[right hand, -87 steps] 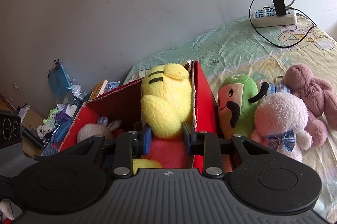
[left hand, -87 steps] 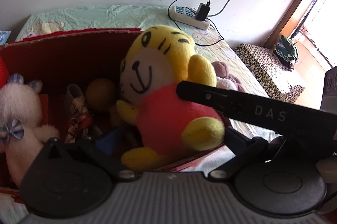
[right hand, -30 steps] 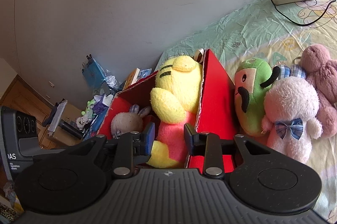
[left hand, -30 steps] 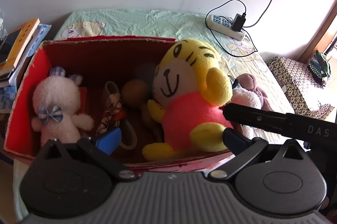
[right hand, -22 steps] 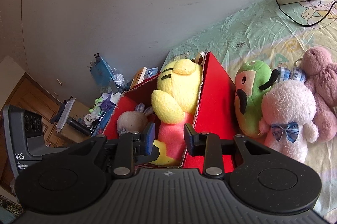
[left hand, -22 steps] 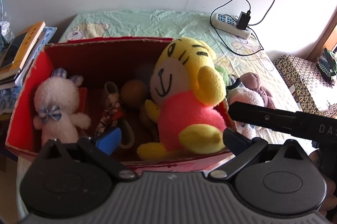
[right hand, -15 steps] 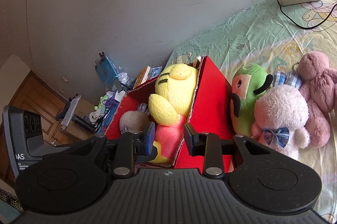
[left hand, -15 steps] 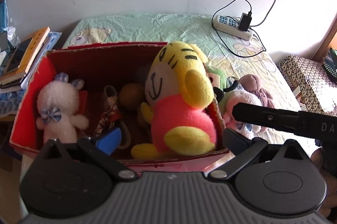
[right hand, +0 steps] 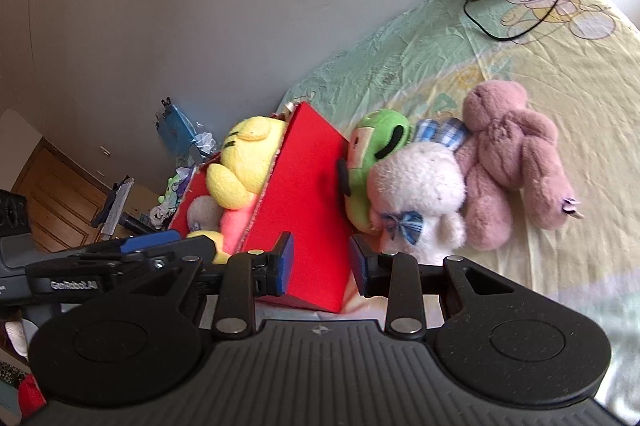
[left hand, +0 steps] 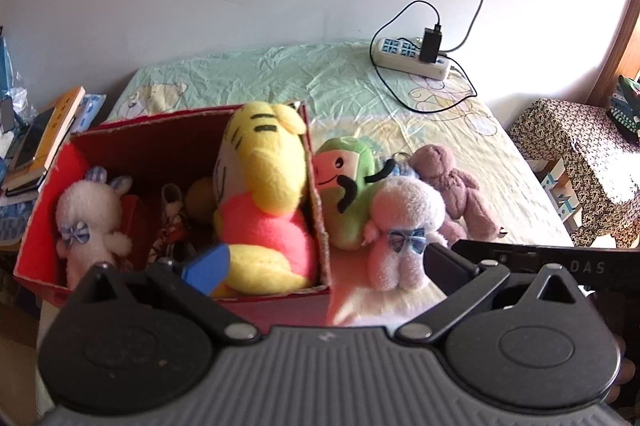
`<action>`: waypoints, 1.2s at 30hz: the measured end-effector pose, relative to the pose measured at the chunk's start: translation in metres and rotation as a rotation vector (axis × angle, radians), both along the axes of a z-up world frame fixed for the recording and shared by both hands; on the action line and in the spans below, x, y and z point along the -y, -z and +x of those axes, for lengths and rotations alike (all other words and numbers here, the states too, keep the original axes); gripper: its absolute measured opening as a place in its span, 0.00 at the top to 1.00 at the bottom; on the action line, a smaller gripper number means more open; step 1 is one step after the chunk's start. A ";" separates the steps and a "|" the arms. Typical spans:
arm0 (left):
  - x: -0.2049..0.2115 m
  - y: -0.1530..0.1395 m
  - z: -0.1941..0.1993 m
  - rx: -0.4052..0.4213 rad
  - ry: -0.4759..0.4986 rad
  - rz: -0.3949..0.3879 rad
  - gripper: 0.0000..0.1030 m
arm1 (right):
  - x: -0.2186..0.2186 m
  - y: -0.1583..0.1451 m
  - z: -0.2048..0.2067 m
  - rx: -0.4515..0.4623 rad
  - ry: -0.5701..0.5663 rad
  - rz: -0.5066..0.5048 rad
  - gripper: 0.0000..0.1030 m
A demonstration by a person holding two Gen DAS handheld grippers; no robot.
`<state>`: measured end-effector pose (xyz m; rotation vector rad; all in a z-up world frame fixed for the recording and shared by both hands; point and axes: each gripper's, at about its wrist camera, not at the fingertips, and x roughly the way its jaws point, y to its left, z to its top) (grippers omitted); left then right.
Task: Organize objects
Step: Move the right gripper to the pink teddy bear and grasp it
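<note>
A red cardboard box [left hand: 318, 222] stands on the bed sheet. Inside it a yellow tiger plush in a red shirt [left hand: 264, 194] leans on the right wall, with a white bunny plush [left hand: 86, 218] at the left. My left gripper [left hand: 325, 264] hangs open above the box's near right corner, with nothing between its fingers. Right of the box lie a green plush [left hand: 348, 194], a pale pink bunny with a blue bow [left hand: 404, 222] and a mauve bear [left hand: 448, 182]. My right gripper [right hand: 320, 264] is open by a narrow gap and empty, in front of the box's outer wall [right hand: 304, 194].
A power strip with a black charger [left hand: 412, 58] and its cables lie at the back of the bed. Books [left hand: 44, 130] are stacked left of the box. A patterned stool [left hand: 580, 146] stands beyond the bed's right edge. Bare sheet [right hand: 560, 74] lies right of the mauve bear [right hand: 508, 154].
Both grippers have drawn back from the box and shifted right. The tiger plush stays in the box. The three plushes beside the box have come into the left wrist view.
</note>
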<state>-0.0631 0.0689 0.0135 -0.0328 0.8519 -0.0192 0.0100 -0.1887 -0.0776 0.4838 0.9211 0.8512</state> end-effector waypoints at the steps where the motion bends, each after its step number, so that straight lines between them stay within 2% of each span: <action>1: 0.007 -0.001 -0.001 0.005 0.011 0.001 0.00 | 0.006 0.003 0.000 -0.009 0.006 -0.006 0.67; 5: 0.037 0.002 0.000 0.002 0.049 0.005 0.00 | 0.026 0.014 0.002 -0.046 0.027 -0.029 0.67; 14: 0.093 0.034 0.013 -0.091 0.133 -0.014 0.00 | 0.062 0.035 0.004 -0.119 0.063 -0.048 0.66; 26: 0.119 0.094 0.037 -0.248 0.185 -0.087 0.00 | 0.106 0.070 0.000 -0.227 0.158 -0.007 0.65; 32: 0.126 0.109 0.039 -0.261 0.209 -0.117 0.00 | 0.123 0.084 -0.001 -0.253 0.214 0.028 0.65; 36: 0.127 0.121 0.039 -0.261 0.221 -0.149 0.00 | 0.131 0.087 0.004 -0.234 0.255 0.051 0.66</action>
